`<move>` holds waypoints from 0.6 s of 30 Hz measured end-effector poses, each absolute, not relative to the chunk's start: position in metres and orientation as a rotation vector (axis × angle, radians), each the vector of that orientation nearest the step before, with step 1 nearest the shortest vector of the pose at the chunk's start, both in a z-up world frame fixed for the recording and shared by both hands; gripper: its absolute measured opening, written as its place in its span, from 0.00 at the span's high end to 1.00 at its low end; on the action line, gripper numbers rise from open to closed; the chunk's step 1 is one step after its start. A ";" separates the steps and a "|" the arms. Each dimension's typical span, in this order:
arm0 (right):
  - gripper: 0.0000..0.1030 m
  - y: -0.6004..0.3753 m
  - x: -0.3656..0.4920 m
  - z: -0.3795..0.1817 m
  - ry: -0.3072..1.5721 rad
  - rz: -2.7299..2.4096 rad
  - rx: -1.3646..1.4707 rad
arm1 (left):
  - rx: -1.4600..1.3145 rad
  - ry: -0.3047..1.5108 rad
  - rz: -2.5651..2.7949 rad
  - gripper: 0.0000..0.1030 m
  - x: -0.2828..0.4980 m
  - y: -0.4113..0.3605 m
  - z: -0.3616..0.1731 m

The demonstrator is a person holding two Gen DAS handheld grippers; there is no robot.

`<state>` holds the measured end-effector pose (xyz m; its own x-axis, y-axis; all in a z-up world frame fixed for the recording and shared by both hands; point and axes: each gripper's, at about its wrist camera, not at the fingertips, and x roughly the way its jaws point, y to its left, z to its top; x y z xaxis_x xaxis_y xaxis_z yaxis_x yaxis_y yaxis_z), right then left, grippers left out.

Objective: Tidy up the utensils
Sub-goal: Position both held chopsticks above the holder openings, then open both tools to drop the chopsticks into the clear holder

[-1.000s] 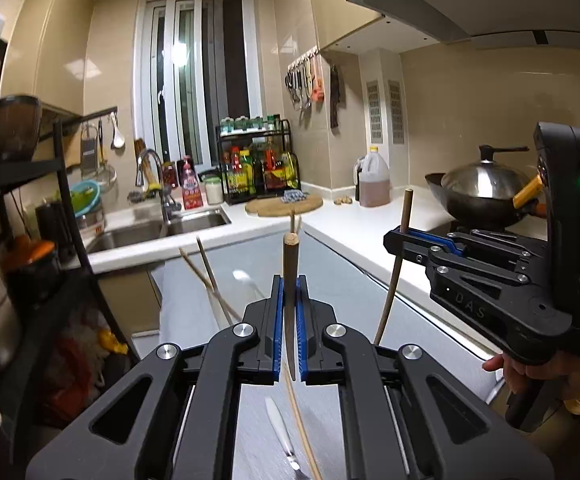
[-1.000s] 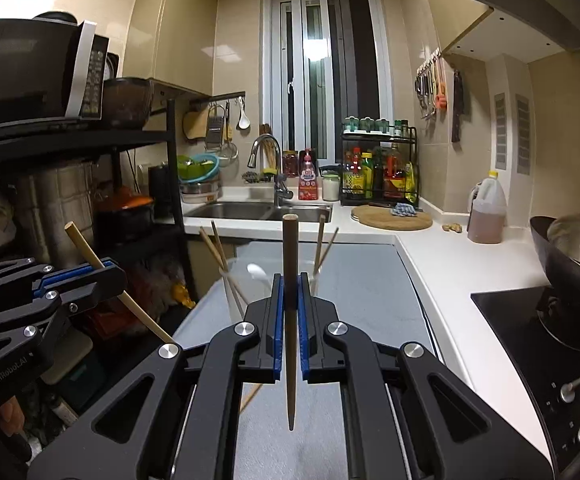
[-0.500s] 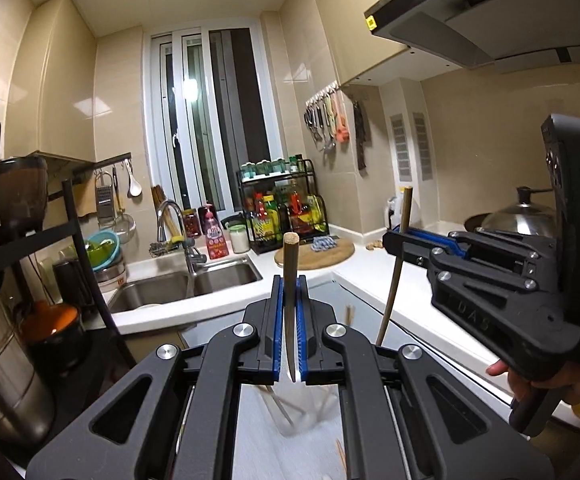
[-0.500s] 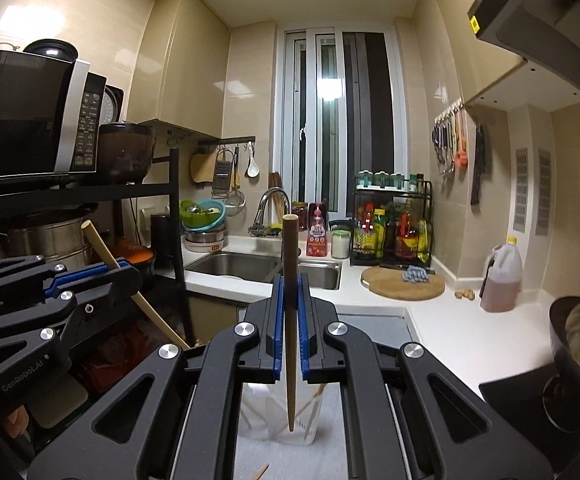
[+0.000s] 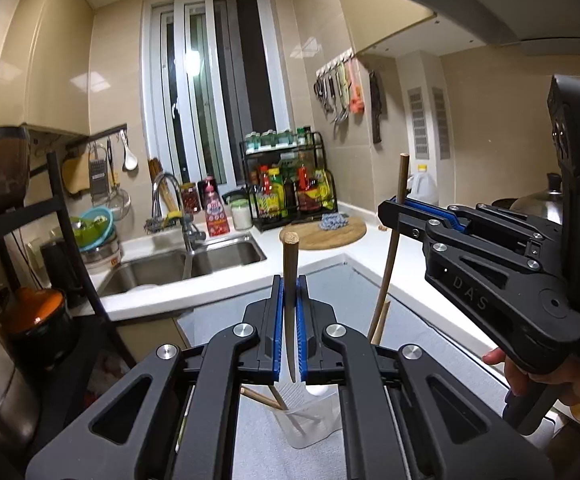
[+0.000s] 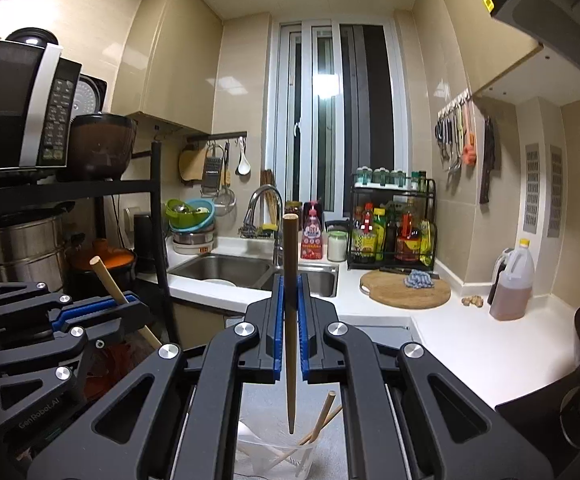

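Observation:
My left gripper (image 5: 289, 312) is shut on a brown wooden chopstick (image 5: 290, 264) held upright, its tip above a clear plastic cup (image 5: 310, 426) that holds chopsticks and a white spoon. My right gripper (image 6: 290, 320) is shut on another upright chopstick (image 6: 290, 264), its tip just over the same cup (image 6: 273, 460). In the left wrist view the right gripper (image 5: 400, 216) is at the right, level with mine. In the right wrist view the left gripper (image 6: 123, 308) is at the left, its chopstick slanted.
The cup stands on a grey mat (image 5: 257, 440) on the white counter (image 6: 470, 344). A sink (image 6: 249, 272) and tap lie ahead, a black shelf rack (image 6: 157, 240) at the left, a cutting board (image 6: 406, 290), oil jug (image 6: 512, 288) and wok (image 5: 538, 204) at the right.
Both grippers have risen and come over the cup with their chopsticks. The loose utensils lying on the mat have dropped out of view.

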<state>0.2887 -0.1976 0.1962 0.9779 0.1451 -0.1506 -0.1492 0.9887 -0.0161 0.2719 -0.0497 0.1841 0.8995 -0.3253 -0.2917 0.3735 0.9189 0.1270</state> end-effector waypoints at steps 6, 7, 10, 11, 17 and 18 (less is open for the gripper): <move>0.94 -0.200 0.307 0.173 0.206 0.153 -0.010 | 0.178 0.311 -0.361 0.94 0.286 -0.048 0.169; 0.94 -0.199 0.310 0.168 0.217 0.156 -0.011 | 0.175 0.316 -0.360 0.94 0.289 -0.048 0.168; 0.93 -0.198 0.314 0.160 0.233 0.155 -0.017 | 0.166 0.329 -0.350 0.94 0.295 -0.046 0.163; 0.92 -0.198 0.316 0.158 0.238 0.152 -0.017 | 0.163 0.331 -0.341 0.94 0.297 -0.045 0.162; 0.46 -0.206 0.307 0.155 0.222 0.102 0.014 | 0.111 0.253 -0.202 0.17 0.288 -0.031 0.162; 0.45 -0.206 0.305 0.155 0.222 0.100 0.016 | 0.108 0.258 -0.202 0.16 0.286 -0.030 0.162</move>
